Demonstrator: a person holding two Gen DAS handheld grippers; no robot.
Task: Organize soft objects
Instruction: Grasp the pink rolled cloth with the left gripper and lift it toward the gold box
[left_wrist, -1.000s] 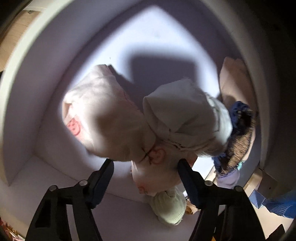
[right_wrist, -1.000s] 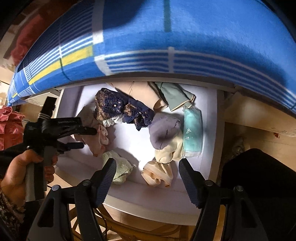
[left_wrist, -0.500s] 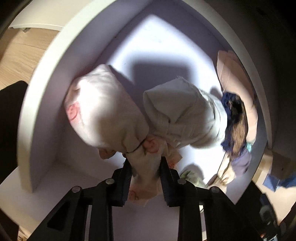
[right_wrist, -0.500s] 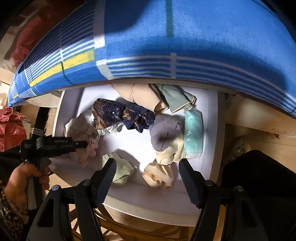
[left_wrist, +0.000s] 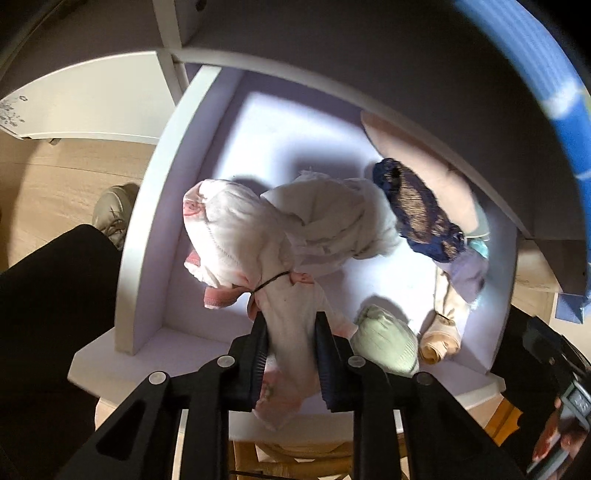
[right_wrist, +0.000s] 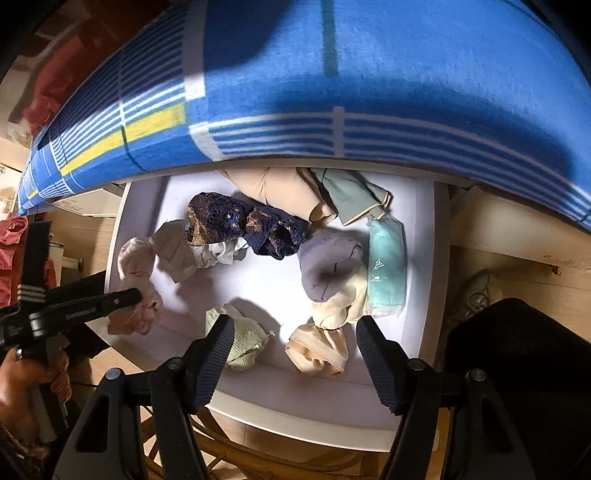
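My left gripper (left_wrist: 290, 325) is shut on a pale pink floral garment (left_wrist: 236, 236) and holds it up over the left end of a white drawer (left_wrist: 147, 206). The same garment (right_wrist: 138, 273) and left gripper (right_wrist: 131, 295) show at the left of the right wrist view. My right gripper (right_wrist: 295, 332) is open and empty above the drawer's front edge. In the drawer lie a cream garment (left_wrist: 332, 221), a navy lace piece (right_wrist: 236, 225), a light green roll (right_wrist: 242, 341), a lilac piece (right_wrist: 328, 266), a beige roll (right_wrist: 319, 350) and a teal packet (right_wrist: 386, 269).
A blue checked blanket (right_wrist: 332, 92) hangs over the back of the drawer. Beige and sage folded clothes (right_wrist: 295, 192) lie at the back. Wooden floor (left_wrist: 66, 177) and my shoe (left_wrist: 110, 206) are to the left. A wicker frame (right_wrist: 236, 454) is under the drawer front.
My left gripper closed on the pink floral garment and pulled back and up, lifting it toward the drawer's front left. The right gripper stayed open and nearly still.
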